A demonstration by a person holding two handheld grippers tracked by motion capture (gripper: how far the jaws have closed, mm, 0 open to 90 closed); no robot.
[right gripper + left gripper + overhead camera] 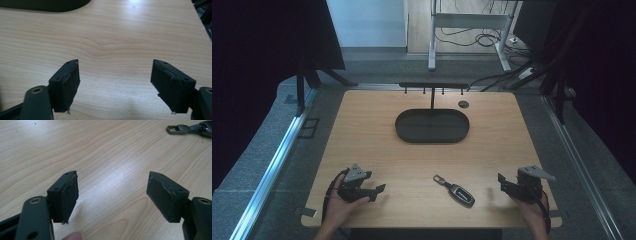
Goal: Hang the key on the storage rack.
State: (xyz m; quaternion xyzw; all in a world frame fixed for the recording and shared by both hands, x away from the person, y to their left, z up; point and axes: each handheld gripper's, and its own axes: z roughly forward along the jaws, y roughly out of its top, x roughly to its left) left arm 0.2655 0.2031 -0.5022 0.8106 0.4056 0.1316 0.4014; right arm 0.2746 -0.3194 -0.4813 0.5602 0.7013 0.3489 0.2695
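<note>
— Where's the black car key fob with the metal ring [455, 190]?

— Flat on my pale wooden worktop [362, 135], between the left gripper [374, 191] and right gripper [503, 182]. Both jaws gape wide, empty.

The table [377, 145] is pale wood with wavy brown grain. At 12 o'clock on it sits a matte black oval tray [432, 126]. At 6 o'clock lies a black key fob [460, 193] with a silver-grey metal clip. The 2 grippers, left gripper [373, 191] and right gripper [504, 182], are black, each topped by a grey plate.
</note>
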